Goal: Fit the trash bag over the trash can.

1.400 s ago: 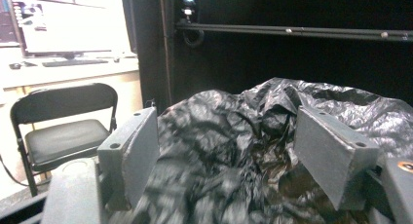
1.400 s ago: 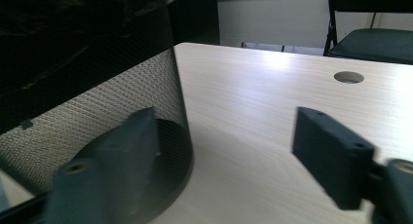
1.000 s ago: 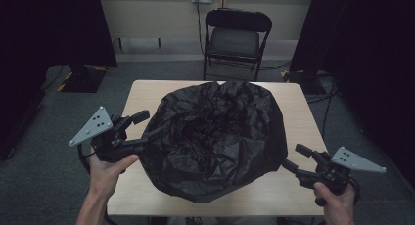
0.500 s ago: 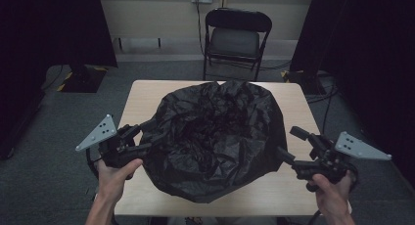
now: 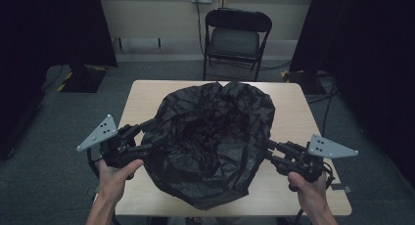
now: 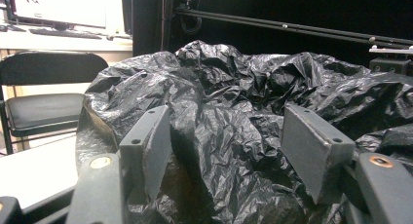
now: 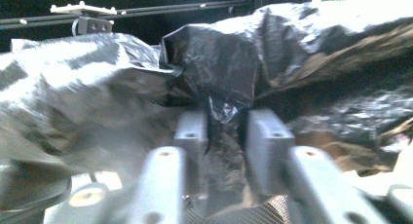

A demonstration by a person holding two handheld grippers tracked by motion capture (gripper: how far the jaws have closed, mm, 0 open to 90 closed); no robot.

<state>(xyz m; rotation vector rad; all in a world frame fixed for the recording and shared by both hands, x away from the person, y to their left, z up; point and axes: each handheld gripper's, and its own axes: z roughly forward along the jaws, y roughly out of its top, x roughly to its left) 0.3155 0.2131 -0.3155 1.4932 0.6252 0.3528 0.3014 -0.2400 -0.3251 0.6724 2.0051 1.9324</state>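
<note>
Though crumpled, bag (image 5: pixel 210 142) mouth up, lengthwise front-back

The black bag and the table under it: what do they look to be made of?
Black bag: thin plastic film, probably a bin liner; it is glossy, with fine sharp crinkles that catch the light, and it bunches where the right gripper pinches it.
Table: pale top with a matt, smooth finish, likely wood laminate; the grain is too faint to be sure.
</note>
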